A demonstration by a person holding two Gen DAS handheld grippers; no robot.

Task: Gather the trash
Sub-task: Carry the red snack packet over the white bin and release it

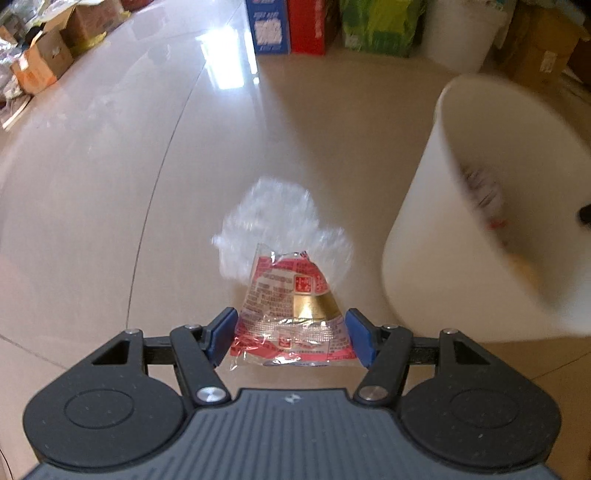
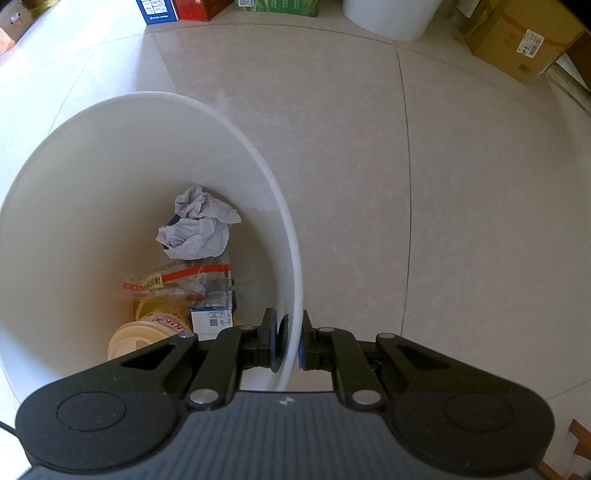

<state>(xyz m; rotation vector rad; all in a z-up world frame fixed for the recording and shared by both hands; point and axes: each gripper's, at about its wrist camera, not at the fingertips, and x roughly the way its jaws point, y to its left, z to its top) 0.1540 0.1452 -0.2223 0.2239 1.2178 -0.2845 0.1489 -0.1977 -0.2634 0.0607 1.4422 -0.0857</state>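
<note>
- Left gripper (image 1: 291,338): jaws clamped on red-and-gold wrapper (image 1: 291,314), held between the pads, above the floor (image 1: 110,184).
- Right gripper (image 2: 287,341): jaws pinching white bin (image 2: 291,258) rim; crumpled paper (image 2: 197,229) inside, left of jaws.

glossy tiled floor (image 1: 110,166); smooth white plastic bin (image 2: 147,147); crinkly clear wrapper (image 1: 291,314)

Bare floor (image 2: 461,221) lay open right of the white bin (image 2: 291,295). Boxes (image 1: 295,26) lined the far edge, well apart; crumpled paper (image 2: 199,229) and wrappers covered the bin's bottom.
</note>
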